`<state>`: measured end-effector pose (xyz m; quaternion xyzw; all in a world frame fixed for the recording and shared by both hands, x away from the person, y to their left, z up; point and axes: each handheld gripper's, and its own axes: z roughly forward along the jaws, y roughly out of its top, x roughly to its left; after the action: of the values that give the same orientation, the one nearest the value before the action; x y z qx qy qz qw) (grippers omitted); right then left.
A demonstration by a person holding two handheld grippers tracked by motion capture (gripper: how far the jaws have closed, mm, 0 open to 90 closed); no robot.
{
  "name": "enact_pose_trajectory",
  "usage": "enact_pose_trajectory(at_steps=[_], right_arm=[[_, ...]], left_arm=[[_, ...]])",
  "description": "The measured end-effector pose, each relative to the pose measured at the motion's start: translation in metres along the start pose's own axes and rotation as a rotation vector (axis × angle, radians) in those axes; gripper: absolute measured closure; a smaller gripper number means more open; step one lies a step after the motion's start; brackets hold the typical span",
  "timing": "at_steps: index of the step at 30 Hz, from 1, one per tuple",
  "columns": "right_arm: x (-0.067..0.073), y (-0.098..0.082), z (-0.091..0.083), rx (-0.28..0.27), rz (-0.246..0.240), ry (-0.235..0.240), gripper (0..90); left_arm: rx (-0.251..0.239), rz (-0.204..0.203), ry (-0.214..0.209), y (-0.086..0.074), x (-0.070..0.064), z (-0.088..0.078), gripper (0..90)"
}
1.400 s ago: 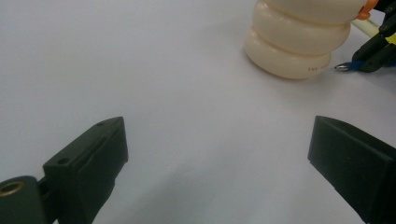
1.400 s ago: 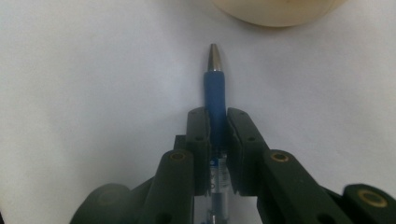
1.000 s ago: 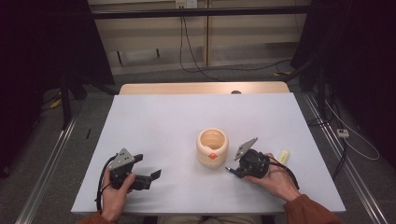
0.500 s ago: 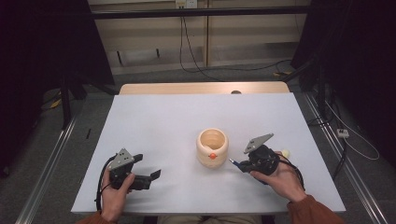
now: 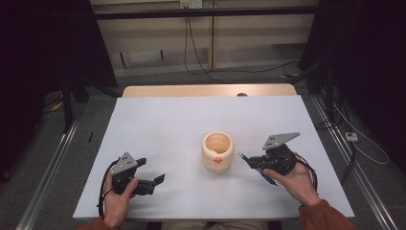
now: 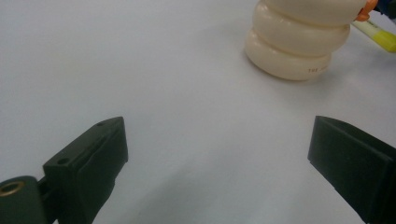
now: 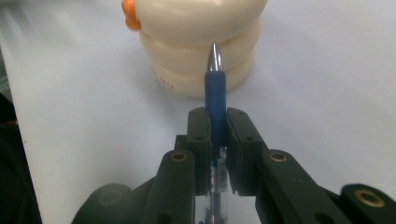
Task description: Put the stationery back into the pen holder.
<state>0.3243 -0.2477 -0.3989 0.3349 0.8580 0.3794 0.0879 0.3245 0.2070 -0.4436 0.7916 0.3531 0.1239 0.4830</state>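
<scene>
A dim room with dark curtains at both sides and cables on the floor surrounds a pale, matte white tabletop (image 5: 158, 124) set in the middle of the high view. One cream holder (image 5: 218, 152), a smooth, glossy cup built of stacked rounded rings with a small orange knob on its side, stands near the centre of the frame. One pen (image 7: 215, 88) with a blue rubbery grip, a silver metal tip and a clear barrel is clamped between the jaws of the right hand-held gripper (image 5: 252, 162), right of the holder in the high view. Its long axis runs along the jaws, tip aimed leftward at the holder and stopping short of it. The left hand-held gripper (image 5: 155, 181), at the lower left of the frame, has its two black jaws spread wide with nothing between them. One yellow marker (image 6: 379, 36) lies beyond the holder in the left gripper view.
</scene>
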Motion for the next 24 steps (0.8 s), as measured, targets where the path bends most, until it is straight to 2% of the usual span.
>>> enact_pose_trajectory(at_steps=[5,13,17,20,24], right_arm=[[-0.003,-0.001,-0.005,-0.081,0.021,-0.017,80.7],[0.000,0.004,-0.008,-0.192,0.023,-0.021,80.7],[0.001,0.009,-0.012,-0.251,0.026,-0.037,80.7],[0.001,0.012,-0.012,-0.314,0.034,-0.061,80.7],[0.003,0.019,-0.010,-0.361,0.032,-0.083,80.8]], left_arm=[[0.000,0.004,-0.001,0.000,0.000,0.000,4.9],[0.001,0.001,0.001,0.000,0.000,0.001,4.9],[0.006,-0.002,0.004,0.000,0.001,0.001,4.9],[0.004,-0.002,0.005,0.000,0.000,0.001,4.9],[0.005,-0.002,0.005,0.000,0.000,0.001,4.9]])
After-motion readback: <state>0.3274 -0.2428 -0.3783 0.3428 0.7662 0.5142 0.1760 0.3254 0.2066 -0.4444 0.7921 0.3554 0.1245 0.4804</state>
